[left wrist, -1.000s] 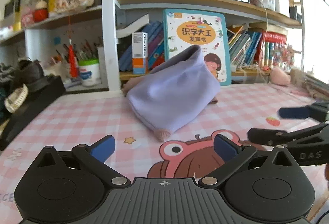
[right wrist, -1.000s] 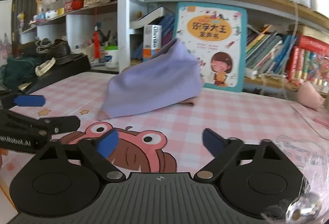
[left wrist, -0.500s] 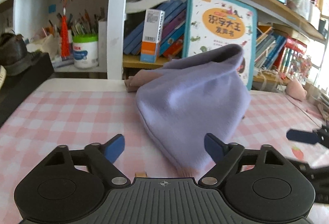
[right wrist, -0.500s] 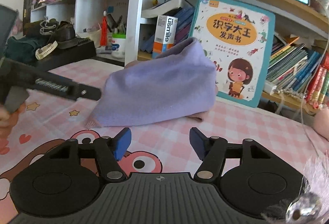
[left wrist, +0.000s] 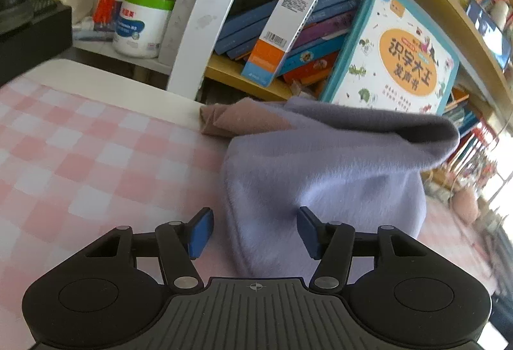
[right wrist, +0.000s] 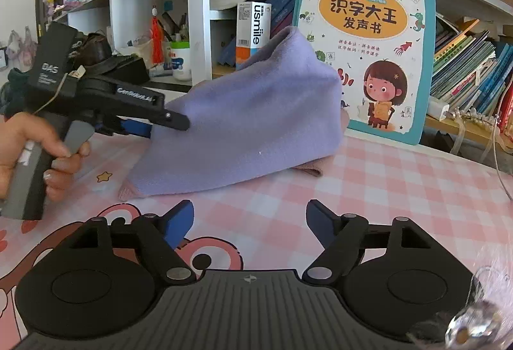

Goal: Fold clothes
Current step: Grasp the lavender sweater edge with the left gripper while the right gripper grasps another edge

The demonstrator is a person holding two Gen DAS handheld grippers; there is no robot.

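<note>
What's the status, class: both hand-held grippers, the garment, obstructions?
Left hand-held gripper closing around lilac garment edge. Right hand-held gripper opening, empty. Picture book close behind.

Bright daylight glares in from the right, edges bow with fisheye distortion, and the left view's margins blur.

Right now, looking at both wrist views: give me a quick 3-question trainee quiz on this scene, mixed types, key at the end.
1. True or false: the right gripper has the purple garment between its jaws.
2. Multiple choice: the left gripper straddles the garment's A) raised open end B) near lower edge C) brown cloth.
3. Short answer: what stands directly behind the garment, on the shelf?

Key
1. False: its jaws are opening over the bare checked tablecloth.
2. B: jaws closing, cloth between them.
3. The big picture book.
</note>
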